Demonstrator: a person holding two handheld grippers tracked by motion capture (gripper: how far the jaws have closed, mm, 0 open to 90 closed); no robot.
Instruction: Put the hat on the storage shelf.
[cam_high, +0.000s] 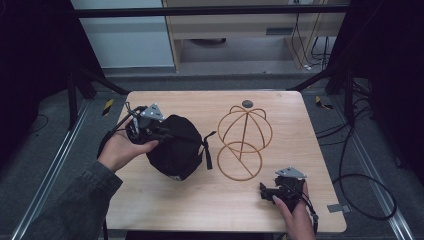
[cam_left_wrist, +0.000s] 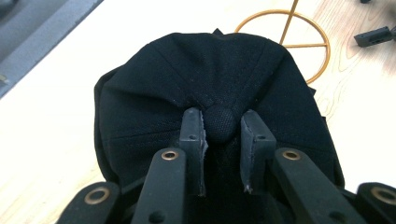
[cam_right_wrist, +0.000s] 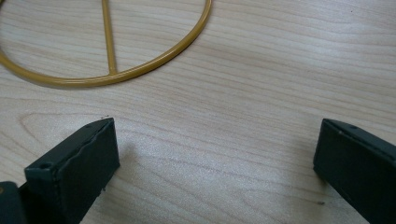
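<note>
- Left gripper (cam_left_wrist: 222, 122) had its jaws clamped on the top button of the black cap (cam_high: 176, 146), crown fabric bunched around the pads.
- Cap sat left of centre on the table (cam_high: 200, 200), strap trailing right toward the stand.
- Gold wire stand (cam_high: 244, 141) stood right of the cap, just apart from it.
- Right gripper (cam_right_wrist: 215, 158) rested near-right on the table, jaws wide apart with nothing between them, the stand's ring just beyond them.
</note>
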